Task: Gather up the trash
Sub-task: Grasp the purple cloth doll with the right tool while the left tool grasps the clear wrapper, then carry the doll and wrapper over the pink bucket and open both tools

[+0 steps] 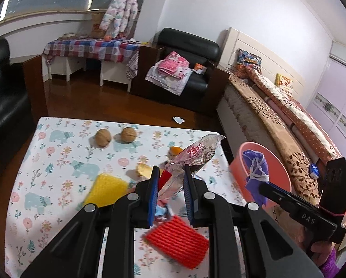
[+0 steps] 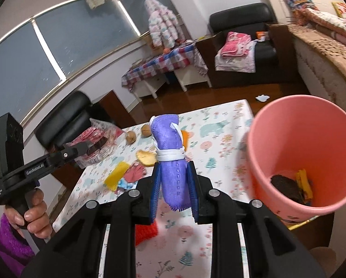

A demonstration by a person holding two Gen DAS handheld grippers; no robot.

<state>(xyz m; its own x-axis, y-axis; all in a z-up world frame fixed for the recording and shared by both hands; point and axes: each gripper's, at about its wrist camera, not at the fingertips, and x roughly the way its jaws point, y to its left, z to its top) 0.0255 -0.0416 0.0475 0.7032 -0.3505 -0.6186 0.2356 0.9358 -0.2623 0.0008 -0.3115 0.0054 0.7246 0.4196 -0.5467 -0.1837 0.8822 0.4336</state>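
Trash in both grips: my left tool (image 1: pixel 170 180) is clamped on a crinkled snack wrapper (image 1: pixel 191 159) above the worktop (image 1: pixel 57 153), my right tool (image 2: pixel 175 180) on a rolled purple mask (image 2: pixel 170 153) beside the pink bin (image 2: pixel 286 136).

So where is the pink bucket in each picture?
Left wrist view: the pink bucket sits right of centre, beyond the table's right edge, partly behind the purple mask.
Right wrist view: it fills the right side, tilted so its inside shows.
Shared landmark: the two walnuts on the flowery tablecloth.
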